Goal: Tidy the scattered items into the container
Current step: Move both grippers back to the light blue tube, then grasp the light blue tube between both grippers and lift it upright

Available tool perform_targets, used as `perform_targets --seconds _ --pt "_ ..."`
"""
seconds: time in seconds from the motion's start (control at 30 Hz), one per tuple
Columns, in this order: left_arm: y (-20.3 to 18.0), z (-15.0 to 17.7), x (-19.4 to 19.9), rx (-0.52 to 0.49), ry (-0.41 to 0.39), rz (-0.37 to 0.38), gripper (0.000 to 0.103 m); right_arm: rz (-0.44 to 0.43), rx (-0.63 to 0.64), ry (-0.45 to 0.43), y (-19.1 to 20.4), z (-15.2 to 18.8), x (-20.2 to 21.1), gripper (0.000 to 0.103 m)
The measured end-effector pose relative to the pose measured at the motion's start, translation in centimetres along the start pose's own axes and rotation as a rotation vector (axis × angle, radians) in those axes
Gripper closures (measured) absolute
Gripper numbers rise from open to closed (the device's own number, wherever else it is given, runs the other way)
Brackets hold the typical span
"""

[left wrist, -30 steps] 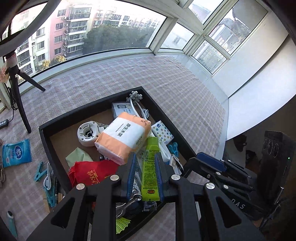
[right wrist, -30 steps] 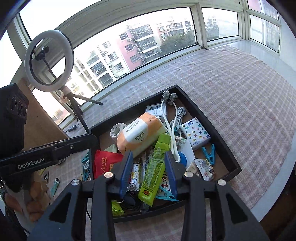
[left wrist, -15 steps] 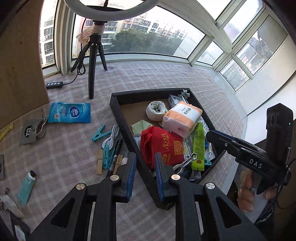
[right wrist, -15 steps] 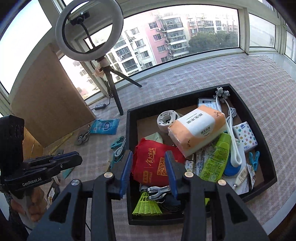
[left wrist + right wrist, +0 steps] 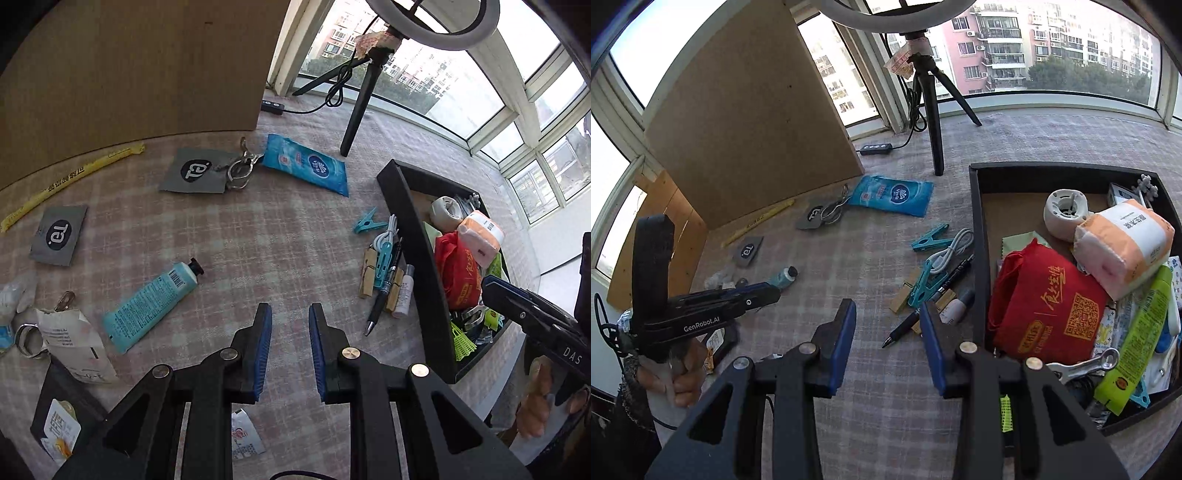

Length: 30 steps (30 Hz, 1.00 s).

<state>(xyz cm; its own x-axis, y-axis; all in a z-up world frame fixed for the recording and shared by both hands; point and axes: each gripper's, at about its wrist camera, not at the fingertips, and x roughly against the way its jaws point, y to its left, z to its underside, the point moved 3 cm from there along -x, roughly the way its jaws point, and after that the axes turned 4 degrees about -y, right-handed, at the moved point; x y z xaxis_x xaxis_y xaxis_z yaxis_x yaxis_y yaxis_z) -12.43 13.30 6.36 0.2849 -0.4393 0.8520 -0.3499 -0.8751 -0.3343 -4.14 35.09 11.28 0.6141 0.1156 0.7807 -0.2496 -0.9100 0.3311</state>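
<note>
Both grippers, left [image 5: 290,347] and right [image 5: 888,343], hang part-open and empty over the cloth, likely seeking loose items beside the black tray [image 5: 979,236].

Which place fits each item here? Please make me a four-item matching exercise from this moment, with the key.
Items:
1. red bag
2. teal tube
3. blue wipes pack
4. black pen

Places:
A. on the cloth by the tripod foot
B. inside the black tray
C. on the cloth just outside the tray's wall, among clothespins
D. on the cloth left of the left gripper

Pairs: 1-B, 2-D, 3-A, 4-C
</note>
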Motion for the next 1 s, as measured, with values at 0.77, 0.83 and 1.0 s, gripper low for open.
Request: perform_targets --seconds 0.77,0.83,1.0 --pt "11.9 -0.6 -2.6 -0.018 0.088 -0.171 0.083 -0.147 0.006 0.311 12.8 4.6 -15.5 0.068" --pt "12.2 -0.8 -2.8 -0.028 0.108 -0.151 0.083 -0.153 -0.006 0.318 13.4 4.4 -16.5 0.068" --pt "13.0 -1.2 -3.5 -0.054 0.149 -0.101 0.082 -0.171 -0.034 0.343 14.1 3.7 -18.8 0.068"
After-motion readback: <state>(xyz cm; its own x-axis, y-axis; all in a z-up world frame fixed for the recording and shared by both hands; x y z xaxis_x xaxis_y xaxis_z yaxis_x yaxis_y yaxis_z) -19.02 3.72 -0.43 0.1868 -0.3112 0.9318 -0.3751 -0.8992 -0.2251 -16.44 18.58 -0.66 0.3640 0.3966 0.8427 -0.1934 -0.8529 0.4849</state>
